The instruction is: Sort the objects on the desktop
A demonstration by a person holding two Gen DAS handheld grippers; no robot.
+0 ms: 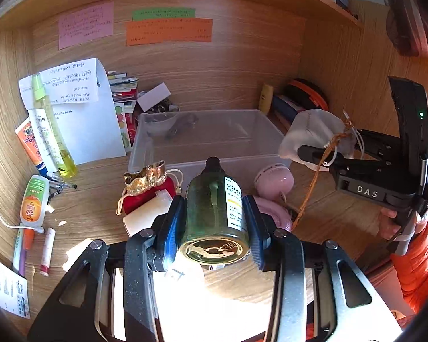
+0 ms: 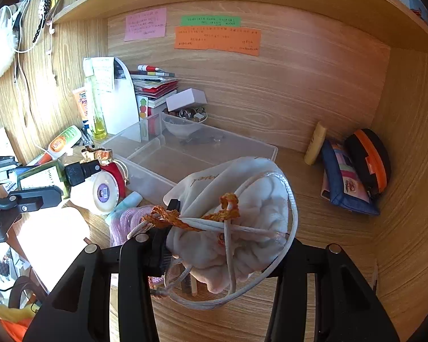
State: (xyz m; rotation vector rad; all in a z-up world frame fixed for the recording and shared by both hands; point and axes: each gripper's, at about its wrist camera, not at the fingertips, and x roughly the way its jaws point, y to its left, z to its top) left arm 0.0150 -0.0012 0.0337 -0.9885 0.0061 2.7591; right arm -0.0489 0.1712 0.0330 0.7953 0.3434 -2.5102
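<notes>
- Two grips held: left gripper point(image 1: 214, 222) fingers clamped on green bottle point(image 1: 214, 213), right gripper point(image 2: 228, 245) fingers pinched on white drawstring pouch point(image 2: 242, 208).
- Both raised over worktop point(image 2: 328, 228), near clear plastic bin point(image 1: 208, 139).
- Red pouch point(image 1: 145, 191) beside bin.

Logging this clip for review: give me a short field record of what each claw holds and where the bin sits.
left claw: shut on green bottle, cap pointing away
right claw: shut on white pouch with cords
clear bin: on desk ahead of both claws, small bowl in its far corner
beside bin: red pouch, pink ball
back wall: pink, green, orange notes
</notes>
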